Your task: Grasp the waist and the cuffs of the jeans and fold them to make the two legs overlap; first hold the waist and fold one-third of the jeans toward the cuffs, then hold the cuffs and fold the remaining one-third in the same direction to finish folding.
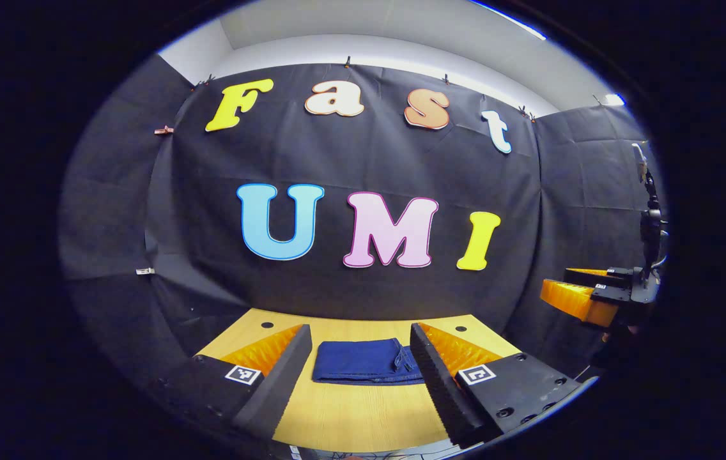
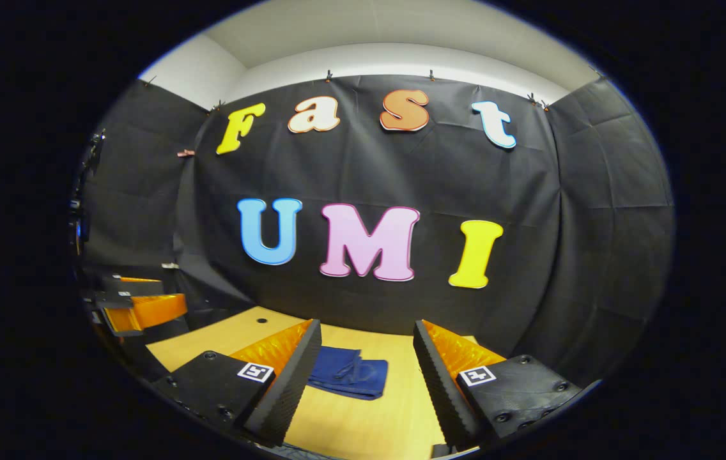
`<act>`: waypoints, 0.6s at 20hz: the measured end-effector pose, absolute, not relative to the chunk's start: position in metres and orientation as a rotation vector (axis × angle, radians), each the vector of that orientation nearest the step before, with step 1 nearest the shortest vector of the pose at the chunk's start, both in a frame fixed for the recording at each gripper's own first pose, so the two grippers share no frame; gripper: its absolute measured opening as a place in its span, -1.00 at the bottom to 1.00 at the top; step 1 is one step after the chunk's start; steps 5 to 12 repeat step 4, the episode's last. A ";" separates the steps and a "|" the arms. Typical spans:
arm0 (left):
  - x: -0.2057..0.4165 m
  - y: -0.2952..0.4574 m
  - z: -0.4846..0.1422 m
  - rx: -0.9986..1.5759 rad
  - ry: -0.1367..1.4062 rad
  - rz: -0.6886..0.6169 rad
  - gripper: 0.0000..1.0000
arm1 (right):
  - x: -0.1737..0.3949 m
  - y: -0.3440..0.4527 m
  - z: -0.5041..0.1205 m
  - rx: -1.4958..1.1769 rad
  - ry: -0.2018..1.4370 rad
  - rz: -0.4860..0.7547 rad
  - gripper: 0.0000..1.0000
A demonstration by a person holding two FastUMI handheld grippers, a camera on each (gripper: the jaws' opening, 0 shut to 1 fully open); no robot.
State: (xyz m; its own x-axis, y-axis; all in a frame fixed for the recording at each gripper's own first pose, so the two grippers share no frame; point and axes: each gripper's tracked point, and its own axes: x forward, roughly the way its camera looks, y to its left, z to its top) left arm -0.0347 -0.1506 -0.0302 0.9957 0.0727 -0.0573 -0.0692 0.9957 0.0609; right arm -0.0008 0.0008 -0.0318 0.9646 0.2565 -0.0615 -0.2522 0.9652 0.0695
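So the dark blue denim jeans (image 1: 363,361) are lying folded up into a compact rectangular bundle on the light wooden table (image 1: 363,415), toward the far side of it, close to the black cloth wall. In the left gripper view the bundle sits right between the two fingers as seen from the camera, but nothing is touching it: the left gripper (image 1: 360,377) hangs above the table with its fingers spread wide and nothing between them. The right edge of the bundle looks a bit rumpled (a few creases bunch up there).

In the right gripper view the same jeans (image 2: 350,372) show up slightly left of centre, partly hidden behind the left-hand finger, again flat on the table (image 2: 369,428). The right gripper (image 2: 366,377) is also wide apart and holding nothing, well clear of the fabric.

Each gripper can spot the other off to the side: the right gripper (image 1: 583,295) sits at the far right edge of the left gripper view, raised above table level, and the left gripper (image 2: 136,303) shows at the far left edge of the right gripper view. There are a couple of small dark round holes (image 1: 267,325) in the table near its back edge.
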 end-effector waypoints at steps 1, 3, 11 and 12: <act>-0.038 -0.154 -0.028 0.063 0.051 0.064 0.92 | -0.007 0.003 -0.031 0.066 0.072 0.266 0.80; -0.043 -0.161 -0.031 0.061 0.059 0.037 0.92 | -0.018 0.012 -0.024 0.081 0.059 0.289 0.80; -0.041 -0.163 -0.033 0.058 0.068 0.038 0.92 | -0.019 0.012 -0.022 0.080 0.055 0.289 0.87; -0.041 -0.163 -0.033 0.058 0.068 0.038 0.92 | -0.019 0.012 -0.022 0.080 0.055 0.289 0.87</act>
